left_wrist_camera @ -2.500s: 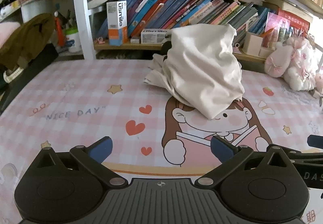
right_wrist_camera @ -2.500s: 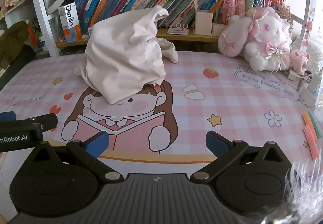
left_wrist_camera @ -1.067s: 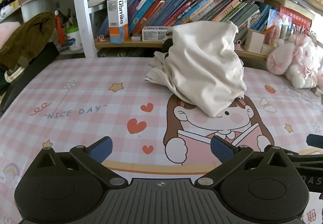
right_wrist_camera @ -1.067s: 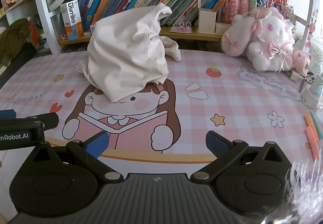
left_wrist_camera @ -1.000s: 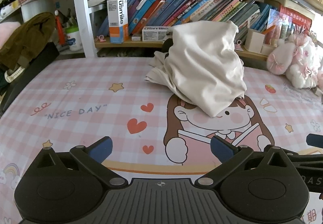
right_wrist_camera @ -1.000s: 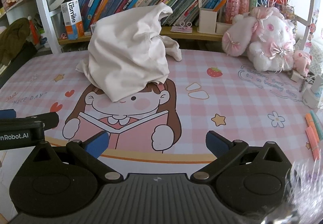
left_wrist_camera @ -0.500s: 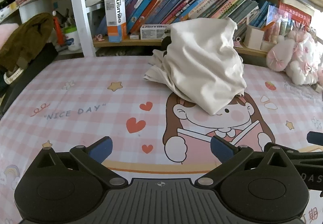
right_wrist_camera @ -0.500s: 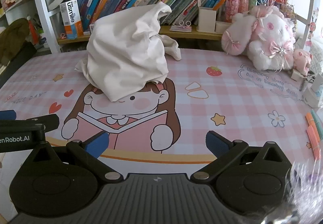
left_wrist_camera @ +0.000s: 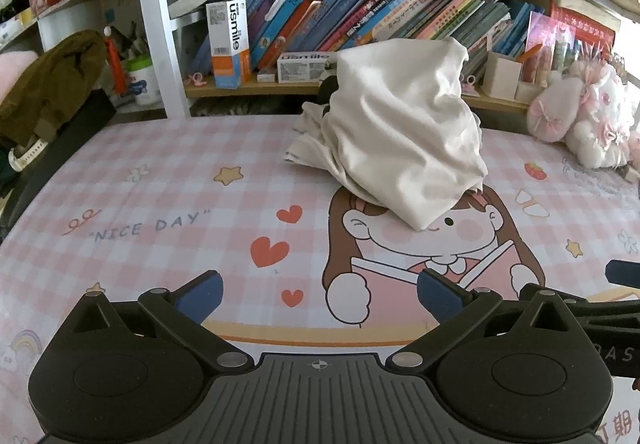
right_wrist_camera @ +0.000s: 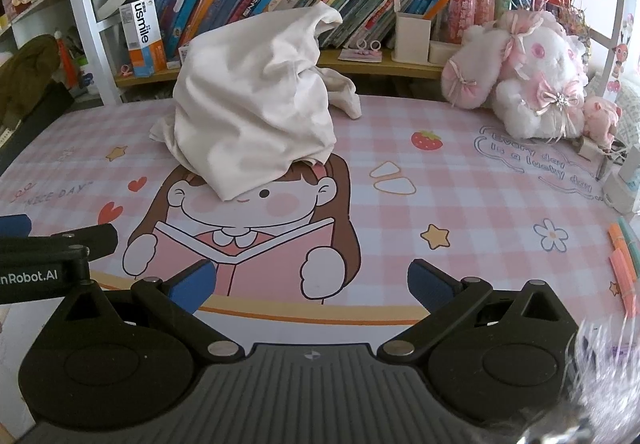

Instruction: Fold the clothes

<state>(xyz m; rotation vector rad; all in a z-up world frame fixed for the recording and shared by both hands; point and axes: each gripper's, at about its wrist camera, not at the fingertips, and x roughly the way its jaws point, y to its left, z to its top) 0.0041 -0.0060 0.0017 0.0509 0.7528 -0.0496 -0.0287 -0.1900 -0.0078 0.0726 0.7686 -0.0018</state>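
Observation:
A cream garment (left_wrist_camera: 400, 136) stands bunched in a tall crumpled heap at the back middle of the pink checked desk mat (left_wrist_camera: 160, 204), its lower edge over the cartoon girl's head. The right wrist view has the same garment (right_wrist_camera: 256, 116) left of centre. My left gripper (left_wrist_camera: 318, 290) is open near the mat's front edge, well short of the cloth, nothing between its blue pads. My right gripper (right_wrist_camera: 312, 282) is open too, over the printed book, empty. The left gripper's body (right_wrist_camera: 52, 260) shows at the right wrist view's left edge.
A bookshelf (left_wrist_camera: 360, 16) full of books runs along the back behind the garment. Pink plush toys (right_wrist_camera: 536, 80) sit back right. Pens (right_wrist_camera: 622, 268) and a small white bottle (right_wrist_camera: 624, 184) lie at the right edge. An olive garment (left_wrist_camera: 48, 84) and a dark object sit left.
Both grippers have drifted only slightly; the views shift a little. The garment has not moved and both grippers remain open.

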